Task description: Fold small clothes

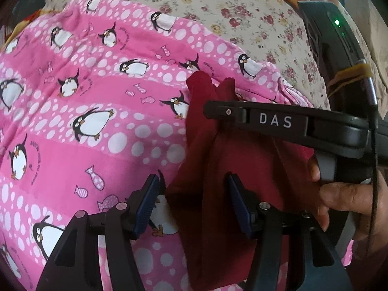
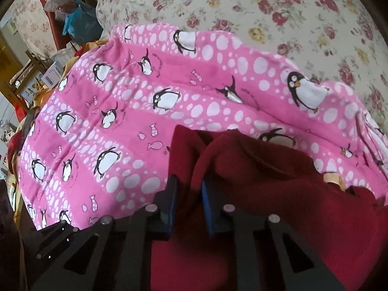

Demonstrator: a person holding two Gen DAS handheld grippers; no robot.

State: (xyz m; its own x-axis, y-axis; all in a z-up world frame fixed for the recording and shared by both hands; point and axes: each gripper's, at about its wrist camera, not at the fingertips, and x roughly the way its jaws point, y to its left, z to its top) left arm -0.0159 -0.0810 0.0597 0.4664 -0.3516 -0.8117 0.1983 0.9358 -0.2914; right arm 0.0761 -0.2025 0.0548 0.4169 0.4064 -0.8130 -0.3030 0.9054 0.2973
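A dark red garment hangs bunched above a pink penguin-print blanket. My right gripper is shut on a fold of the red garment and lifts it. In the left wrist view the right gripper shows from the side, pinching the cloth near its top. My left gripper is open, its blue pads on either side of the hanging red cloth, which drapes between them without being pinched.
The pink blanket lies on a floral bedsheet. A hand holds the right gripper's handle. Cluttered shelves, boxes and bags stand to the far left beyond the bed.
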